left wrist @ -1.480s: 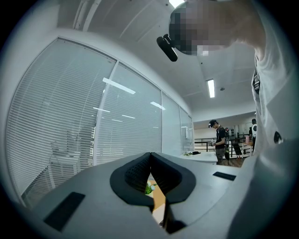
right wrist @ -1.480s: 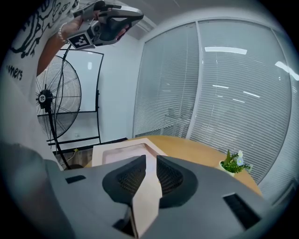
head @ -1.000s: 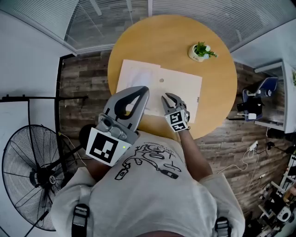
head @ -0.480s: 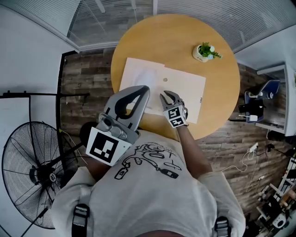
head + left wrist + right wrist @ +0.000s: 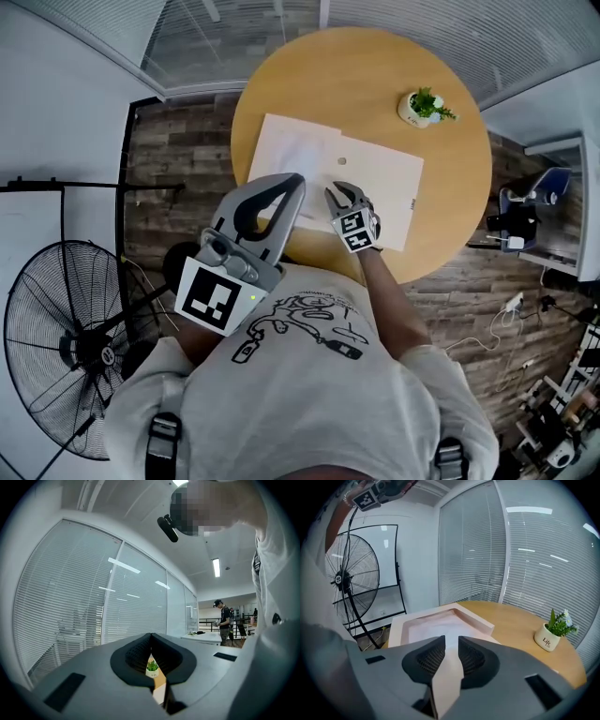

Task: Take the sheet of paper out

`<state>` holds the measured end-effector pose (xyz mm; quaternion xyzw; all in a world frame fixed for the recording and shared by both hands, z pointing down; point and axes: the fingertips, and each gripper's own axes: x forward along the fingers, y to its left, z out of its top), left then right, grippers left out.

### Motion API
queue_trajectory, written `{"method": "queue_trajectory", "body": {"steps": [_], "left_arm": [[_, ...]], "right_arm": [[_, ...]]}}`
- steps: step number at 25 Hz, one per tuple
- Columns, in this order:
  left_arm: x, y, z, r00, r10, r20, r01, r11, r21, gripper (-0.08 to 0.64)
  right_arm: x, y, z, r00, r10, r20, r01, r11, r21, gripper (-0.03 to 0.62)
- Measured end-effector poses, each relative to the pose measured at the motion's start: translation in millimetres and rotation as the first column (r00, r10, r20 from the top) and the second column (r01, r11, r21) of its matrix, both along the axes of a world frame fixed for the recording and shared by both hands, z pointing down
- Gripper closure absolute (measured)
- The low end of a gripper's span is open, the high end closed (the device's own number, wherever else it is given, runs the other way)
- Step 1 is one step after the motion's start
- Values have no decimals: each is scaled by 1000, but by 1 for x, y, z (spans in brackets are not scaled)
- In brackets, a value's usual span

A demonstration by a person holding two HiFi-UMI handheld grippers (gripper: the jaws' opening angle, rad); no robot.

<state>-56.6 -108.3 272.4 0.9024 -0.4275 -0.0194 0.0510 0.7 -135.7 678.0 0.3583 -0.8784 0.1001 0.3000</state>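
The right gripper has sunk closer to the envelope.

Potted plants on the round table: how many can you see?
1. The potted plant stands near the far right edge of the table, clear of the beige envelope. No other seems hidden.

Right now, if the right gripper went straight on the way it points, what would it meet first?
Probably the pale envelope lying on the table, just ahead of the right gripper, whose jaws stand apart; depth is unclear.
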Motion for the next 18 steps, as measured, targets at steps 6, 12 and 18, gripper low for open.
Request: {"method": "queue_trajectory", "body": {"steps": [6, 12, 18], "left_arm": [[-5, -2, 3, 1000, 1, -4, -1, 1000, -5, 540], [-12, -5, 4, 1000, -5, -4, 5, 1000, -12, 540], [-20, -10, 7, 1000, -19, -1, 19, 1000, -18, 540]], "right_arm": [[-13, -3, 12, 1000, -18, -6, 17, 999, -36, 489], [-24, -6, 24, 999, -33, -18, 31, 997, -76, 469], [-33, -11, 34, 998, -50, -25, 47, 994, -102, 455]]}}
